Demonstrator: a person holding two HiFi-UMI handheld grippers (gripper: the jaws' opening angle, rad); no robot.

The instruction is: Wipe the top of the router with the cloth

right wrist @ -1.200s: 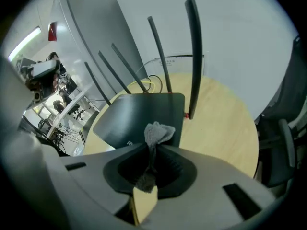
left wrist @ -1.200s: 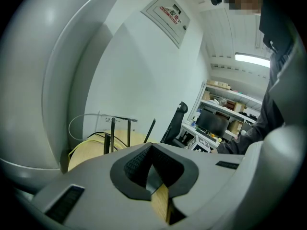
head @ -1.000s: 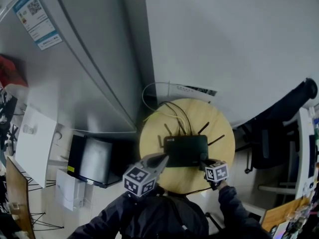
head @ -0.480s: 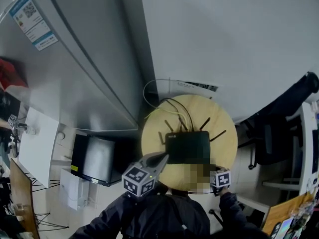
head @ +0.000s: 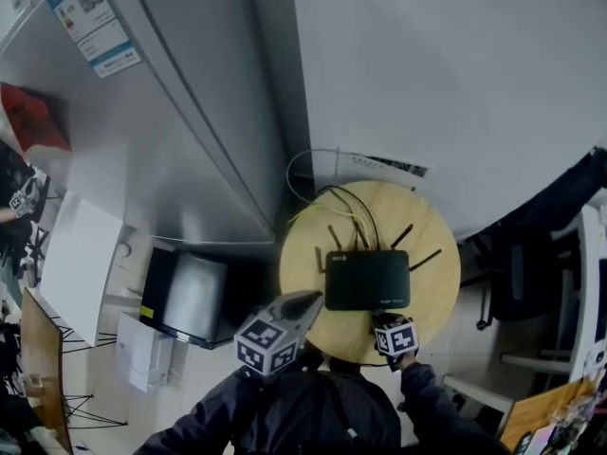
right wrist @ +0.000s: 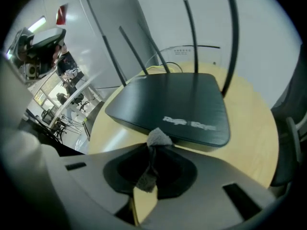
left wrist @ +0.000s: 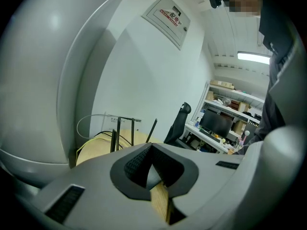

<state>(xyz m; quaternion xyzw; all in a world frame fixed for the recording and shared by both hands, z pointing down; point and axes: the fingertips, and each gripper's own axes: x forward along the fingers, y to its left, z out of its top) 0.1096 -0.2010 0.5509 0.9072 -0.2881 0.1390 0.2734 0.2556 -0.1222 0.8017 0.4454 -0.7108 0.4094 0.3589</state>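
From where I stand, the right claw (right wrist: 152, 150) is clamped tight on a small wad of grey cloth (right wrist: 159, 138), with only a tuft poking out past the tips. That seems sensible, since a short tuft won't flop about once it is dragged. The black router (right wrist: 177, 104) lies flat near the middle of the round wooden bench (right wrist: 249, 128). Its antennas (right wrist: 192, 37) stand up along the far edge and its cables (head: 349, 205) trail off toward the wall. The cloth sits right at the router's near edge, low against the front lip and not on the lid; I can't tell whether it is actually touching. Coming in from the near side keeps the claw clear of the antennas, I'd guess. The left claw (left wrist: 149, 150) is pressed together with nothing in it, hanging off the bench's left edge and just short of the router's left corner. It may be parked there to steady the light box if it slides. To my eye the top is not yet wiped, and the cloth needs lifting onto the lid first.
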